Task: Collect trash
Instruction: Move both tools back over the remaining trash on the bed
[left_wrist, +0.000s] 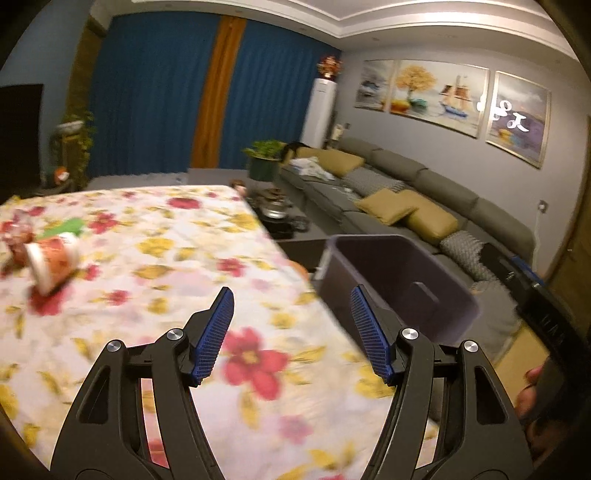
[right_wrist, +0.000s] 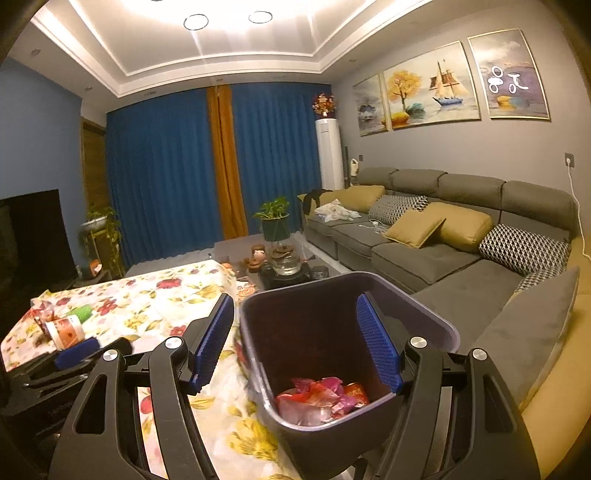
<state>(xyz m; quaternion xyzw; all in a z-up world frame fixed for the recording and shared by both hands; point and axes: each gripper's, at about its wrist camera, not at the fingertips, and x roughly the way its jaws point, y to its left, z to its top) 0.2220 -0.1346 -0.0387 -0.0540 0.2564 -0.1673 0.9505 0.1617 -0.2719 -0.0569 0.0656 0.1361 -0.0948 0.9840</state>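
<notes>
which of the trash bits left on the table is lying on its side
The orange-and-white paper cup, tipped over with its white rim facing the camera; the green piece and crumpled red wrapper beside it lie flat.

Dark bin (right_wrist: 347, 354) beside table holding pink wrappers (right_wrist: 321, 400), paper cup (left_wrist: 51, 258) tipped on floral cloth

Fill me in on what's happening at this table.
A person is clearing trash with a gripper in each hand. The right gripper has the bin's near wall between its fingers; wrappers already lie inside. The left gripper is open and empty over the floral table, where a tipped cup and other litter remain.
</notes>
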